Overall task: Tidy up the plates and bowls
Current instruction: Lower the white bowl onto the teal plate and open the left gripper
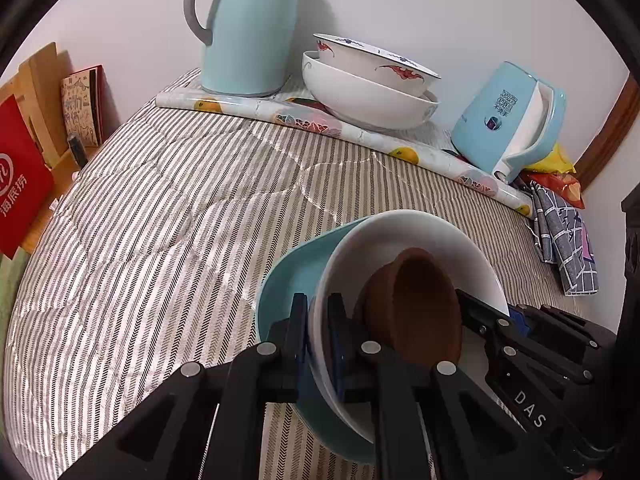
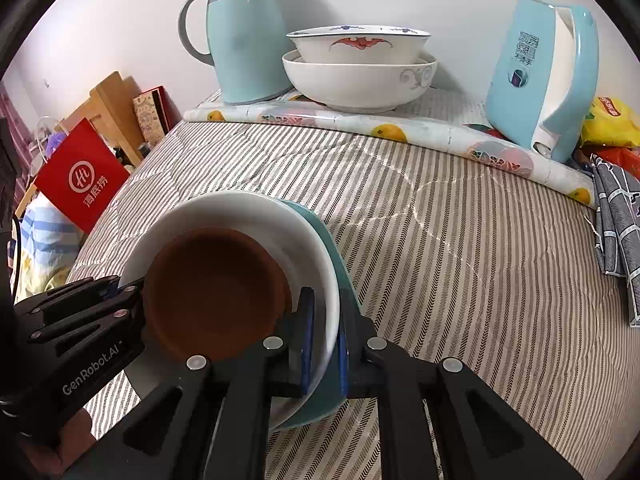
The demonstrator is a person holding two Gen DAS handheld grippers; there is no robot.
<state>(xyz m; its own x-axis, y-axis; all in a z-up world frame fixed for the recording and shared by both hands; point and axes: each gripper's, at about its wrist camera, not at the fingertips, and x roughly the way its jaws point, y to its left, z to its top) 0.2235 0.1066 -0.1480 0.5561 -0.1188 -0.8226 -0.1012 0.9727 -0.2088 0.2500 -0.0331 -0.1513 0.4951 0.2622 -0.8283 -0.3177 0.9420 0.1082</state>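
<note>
A nested stack hangs just above the striped cloth, tilted: a teal plate (image 1: 280, 280) (image 2: 320, 232) underneath, a white bowl (image 1: 400, 232) (image 2: 240, 208) in it, and a small brown bowl (image 1: 420, 304) (image 2: 216, 292) inside that. My left gripper (image 1: 318, 320) (image 2: 124, 288) is shut on the stack's left rim, with the white and teal edges between its fingers. At the opposite rim, my right gripper (image 2: 326, 320) (image 1: 480, 312) is shut on the same two edges. At the back, a bowl with red motifs sits in a larger white bowl (image 1: 368, 96) (image 2: 360, 80).
A pale blue jug (image 1: 248, 32) (image 2: 248, 40) and a blue kettle (image 1: 508, 120) (image 2: 540, 80) flank the back bowls on a rolled fruit-print sheet (image 1: 320, 120) (image 2: 400, 132). A checked cloth (image 1: 568, 240) (image 2: 616, 232) lies right, a red bag (image 1: 20, 184) (image 2: 80, 176) left.
</note>
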